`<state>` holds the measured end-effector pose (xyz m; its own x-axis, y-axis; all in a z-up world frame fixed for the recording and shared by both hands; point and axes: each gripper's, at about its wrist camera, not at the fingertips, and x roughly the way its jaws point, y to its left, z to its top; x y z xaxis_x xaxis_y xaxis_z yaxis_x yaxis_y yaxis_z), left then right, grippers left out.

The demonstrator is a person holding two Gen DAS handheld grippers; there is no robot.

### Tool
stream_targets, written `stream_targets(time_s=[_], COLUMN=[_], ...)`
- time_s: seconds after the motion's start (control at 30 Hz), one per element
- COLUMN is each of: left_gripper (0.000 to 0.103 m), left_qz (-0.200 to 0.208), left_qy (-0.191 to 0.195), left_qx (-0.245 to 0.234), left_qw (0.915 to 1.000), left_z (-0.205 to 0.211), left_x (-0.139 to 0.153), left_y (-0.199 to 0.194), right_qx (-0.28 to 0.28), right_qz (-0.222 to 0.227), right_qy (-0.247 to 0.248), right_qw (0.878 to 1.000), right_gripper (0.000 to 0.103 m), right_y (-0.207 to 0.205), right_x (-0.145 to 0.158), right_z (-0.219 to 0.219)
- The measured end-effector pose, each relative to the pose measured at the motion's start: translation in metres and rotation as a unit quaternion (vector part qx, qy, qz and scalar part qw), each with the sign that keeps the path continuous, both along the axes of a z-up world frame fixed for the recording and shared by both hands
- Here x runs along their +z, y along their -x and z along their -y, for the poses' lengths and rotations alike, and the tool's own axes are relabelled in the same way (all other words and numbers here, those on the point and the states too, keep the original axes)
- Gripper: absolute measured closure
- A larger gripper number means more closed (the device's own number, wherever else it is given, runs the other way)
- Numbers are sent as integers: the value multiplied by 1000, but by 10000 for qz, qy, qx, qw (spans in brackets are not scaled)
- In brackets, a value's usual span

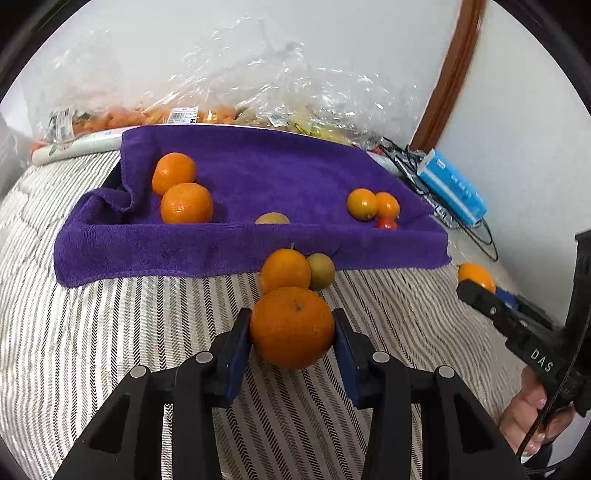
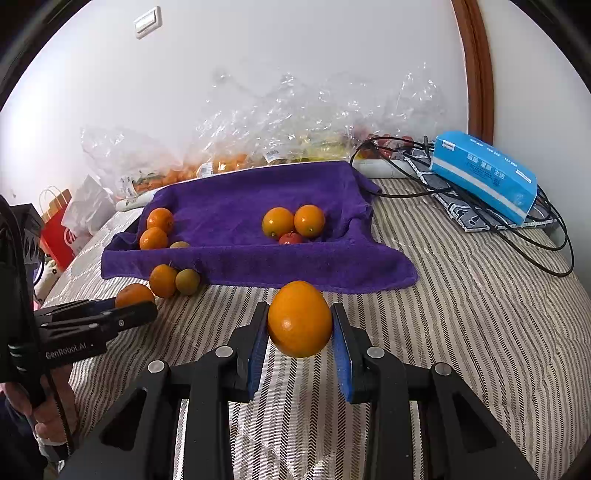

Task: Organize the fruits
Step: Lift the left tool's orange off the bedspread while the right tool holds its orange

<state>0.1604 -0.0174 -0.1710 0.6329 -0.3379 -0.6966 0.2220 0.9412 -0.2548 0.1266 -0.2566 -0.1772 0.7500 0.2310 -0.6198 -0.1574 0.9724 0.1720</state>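
Orange, dimpled mandarin (image 1: 291, 326) pinched in left hand-held gripper (image 1: 291, 332); right hand-held gripper (image 2: 300, 325) clamps a smoother, glossy orange (image 2: 300, 319).

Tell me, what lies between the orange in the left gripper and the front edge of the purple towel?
An orange and a green-brown fruit lie side by side against the purple towel, just beyond the held orange in the left gripper, as the left wrist view shows.

1. The place looked like a home bedroom: the work surface was a striped quilted bedspread (image 2: 461, 295)
2. A white wall carried a light switch (image 2: 147, 23) at far left
3. A brown wooden frame (image 2: 476, 66) stood far right
4. Shopping bags (image 2: 62, 225) sat left, clear produce bags (image 2: 258, 140) far behind
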Motion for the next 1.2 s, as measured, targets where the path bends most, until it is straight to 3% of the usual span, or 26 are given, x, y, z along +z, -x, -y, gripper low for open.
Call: stream_targets(time_s=[0.37, 0.67, 1.07, 1.2], left_gripper=[63, 63, 63, 63], left_qz=[124, 307, 486, 540], left_qy=[430, 363, 460, 460], left_qx=[68, 79, 257, 294], left_qw=[9990, 9988, 9974, 9970], left_z=[-10, -9, -15, -15], left_x=[3, 6, 11, 13], left_y=[0, 4, 10, 13], right_qx=[274, 526, 388, 432], right_qz=[176, 336, 259, 471], right_qy=[-231, -167, -340, -318], right_qw=[9992, 9979, 9983, 9974], right_gripper=[71, 71, 71, 71], right_y=[4, 8, 1, 8], right_x=[4, 7, 4, 9], right_z=[-3, -14, -9, -12])
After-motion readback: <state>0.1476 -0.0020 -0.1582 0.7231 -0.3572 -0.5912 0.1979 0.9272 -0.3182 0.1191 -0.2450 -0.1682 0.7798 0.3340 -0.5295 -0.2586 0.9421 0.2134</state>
